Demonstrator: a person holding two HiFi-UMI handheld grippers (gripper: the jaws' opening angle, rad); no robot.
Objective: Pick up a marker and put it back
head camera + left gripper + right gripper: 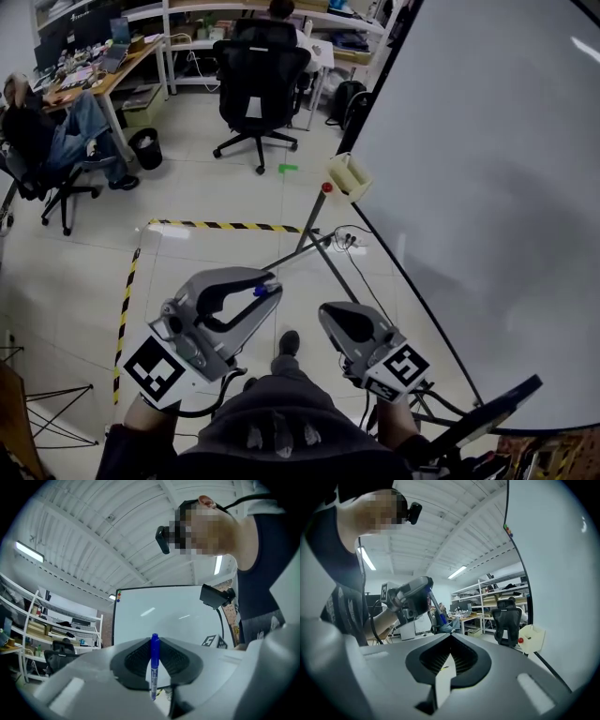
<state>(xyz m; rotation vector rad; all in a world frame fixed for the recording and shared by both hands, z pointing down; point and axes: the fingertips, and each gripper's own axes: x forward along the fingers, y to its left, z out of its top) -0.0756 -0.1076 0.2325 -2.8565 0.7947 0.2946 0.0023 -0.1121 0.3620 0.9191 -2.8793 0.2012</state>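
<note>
A blue marker (154,667) stands upright between the pads of my left gripper (154,641), which is shut on it. In the head view the left gripper (270,283) is low and left of centre, and the marker's blue end (262,291) shows at its tip. My right gripper (326,311) hangs beside it to the right, jaws together with nothing between them. The right gripper view shows its jaws (451,638) meeting at the tips, and the left gripper (412,597) with the marker (436,611) off to the left. A whiteboard (487,187) fills the right side, with a cream tray (349,176) at its near corner.
The whiteboard's stand legs (309,248) and a cable run across the tiled floor ahead. Yellow-black tape (220,225) marks the floor. A black office chair (261,84), a bin (145,147) and a seated person (56,131) are farther off by the desks.
</note>
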